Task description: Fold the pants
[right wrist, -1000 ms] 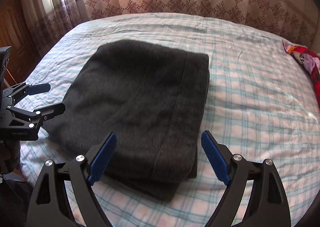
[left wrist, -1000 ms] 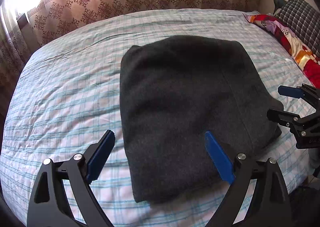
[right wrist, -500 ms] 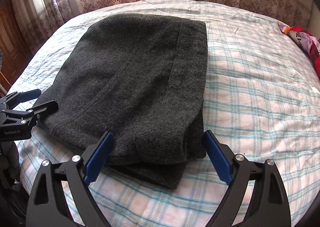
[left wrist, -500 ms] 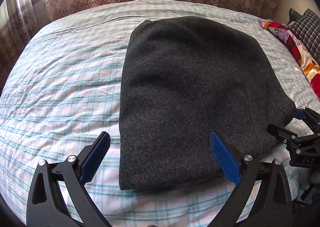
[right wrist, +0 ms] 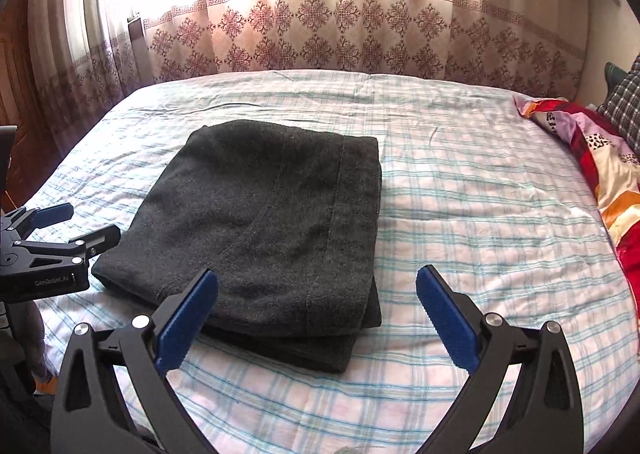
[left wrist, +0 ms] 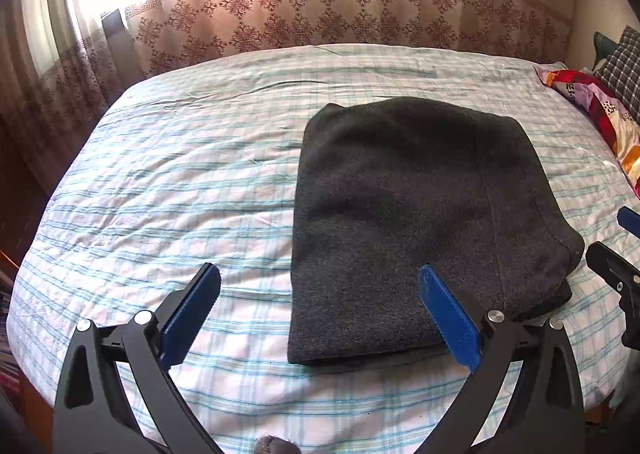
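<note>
The folded dark grey fleece pants (left wrist: pixel 420 222) lie flat on the blue-checked bed sheet (left wrist: pixel 180 182), just ahead of both claws. The left claw (left wrist: pixel 320 310) stands wide and empty over the pants' near-left edge; the right claw (right wrist: pixel 318 310), jaws opening and empty, hovers over the near-right corner. Bare sheet spreads either side. "GenRobot.AI" marks the left claw's body.

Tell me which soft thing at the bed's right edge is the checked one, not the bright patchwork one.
The dark checked pillow, tucked in the far right corner. The quilt in front of it is a red, orange and purple patchwork instead; the pillow is a muted grey plaid.
</note>
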Motion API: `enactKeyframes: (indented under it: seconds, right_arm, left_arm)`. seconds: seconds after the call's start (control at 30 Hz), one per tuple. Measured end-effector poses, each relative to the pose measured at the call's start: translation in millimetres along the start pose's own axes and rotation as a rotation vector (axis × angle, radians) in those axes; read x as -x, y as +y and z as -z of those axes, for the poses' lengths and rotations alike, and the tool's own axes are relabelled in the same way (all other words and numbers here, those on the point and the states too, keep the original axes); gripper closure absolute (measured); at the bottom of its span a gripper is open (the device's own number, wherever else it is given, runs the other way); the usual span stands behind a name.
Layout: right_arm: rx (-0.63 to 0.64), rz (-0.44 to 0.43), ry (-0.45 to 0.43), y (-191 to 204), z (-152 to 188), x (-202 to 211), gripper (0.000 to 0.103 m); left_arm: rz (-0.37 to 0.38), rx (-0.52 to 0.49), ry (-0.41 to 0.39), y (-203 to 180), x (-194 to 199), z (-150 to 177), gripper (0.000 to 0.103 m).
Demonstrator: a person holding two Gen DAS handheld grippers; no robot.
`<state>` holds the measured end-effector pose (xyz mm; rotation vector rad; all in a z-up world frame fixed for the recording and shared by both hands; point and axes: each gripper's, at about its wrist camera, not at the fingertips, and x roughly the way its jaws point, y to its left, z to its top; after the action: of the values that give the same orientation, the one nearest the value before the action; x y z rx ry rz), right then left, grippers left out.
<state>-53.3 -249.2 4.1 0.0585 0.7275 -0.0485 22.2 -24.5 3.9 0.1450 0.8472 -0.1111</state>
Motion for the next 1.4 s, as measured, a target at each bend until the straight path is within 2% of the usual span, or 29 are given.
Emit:
enactKeyframes:
  seconds: [0.17,0.27,0.4,0.47,0.63,1.03,1.4]
  right_arm:
    - [0.014,0.077,-0.069,1.6,-2.8,24.1,0.005]
    - [-0.009,0.077,-0.060,0.3,-0.2,34.2,0.005]
    - [-0.012,0.055,-0.035,0.3,5.1,38.9,0.005]
    - [0.004,0.072,-0.048,3.9,6.8,41.4,0.005]
    - [0.071,0.116,-0.087,15.5,9.1,45.5,0.005]
    - [0.060,0.104,-0.055,11.3,10.3,36.3,0.005]
    - [0.054,0.102,-0.049,10.9,11.2,34.2,0.005]
  left_arm:
    - [-0.086,0.019,0.010,3.6,19.4,-3.1,0.002]
    - [-0.122,0.020,0.033,5.5,26.7,0.2,0.002]
    - [-0.112,-0.018,0.025,-3.8,36.9,3.4,0.002]
    - [-0.099,-0.044,0.032,-9.9,40.2,4.0,0.002]
    - [-0.127,-0.097,0.024,-23.8,43.6,7.9,0.002]
    - [-0.130,-0.107,0.054,-24.3,32.7,10.3,0.002]
    - [-0.125,-0.122,0.044,-27.2,32.8,11.6,0.002]
